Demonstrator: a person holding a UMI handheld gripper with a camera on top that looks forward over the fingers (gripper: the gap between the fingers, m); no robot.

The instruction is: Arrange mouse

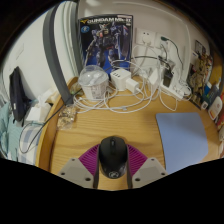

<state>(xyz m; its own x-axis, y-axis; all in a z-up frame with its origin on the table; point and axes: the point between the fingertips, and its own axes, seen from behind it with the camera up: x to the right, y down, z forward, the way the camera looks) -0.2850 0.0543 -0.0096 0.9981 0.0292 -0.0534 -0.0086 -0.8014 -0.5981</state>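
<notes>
A black computer mouse (pixel 112 157) sits between my two fingers, over the wooden table (pixel 110 122). My gripper (pixel 112 152) is shut on the mouse, with the pink pads (pixel 89 159) pressing its left and right sides. The mouse's back end points toward me and its scroll wheel points away. I cannot tell whether it rests on the table or is held just above it. A blue-grey mouse mat (pixel 187 133) lies flat on the table, ahead and to the right of the fingers.
At the back of the table stand a robot-model box (pixel 104 40), a clear plastic tub (pixel 93 82) and a white charger with tangled white cables (pixel 127 80). Clutter lies off the left edge (pixel 25 105) and at the far right (pixel 207 95).
</notes>
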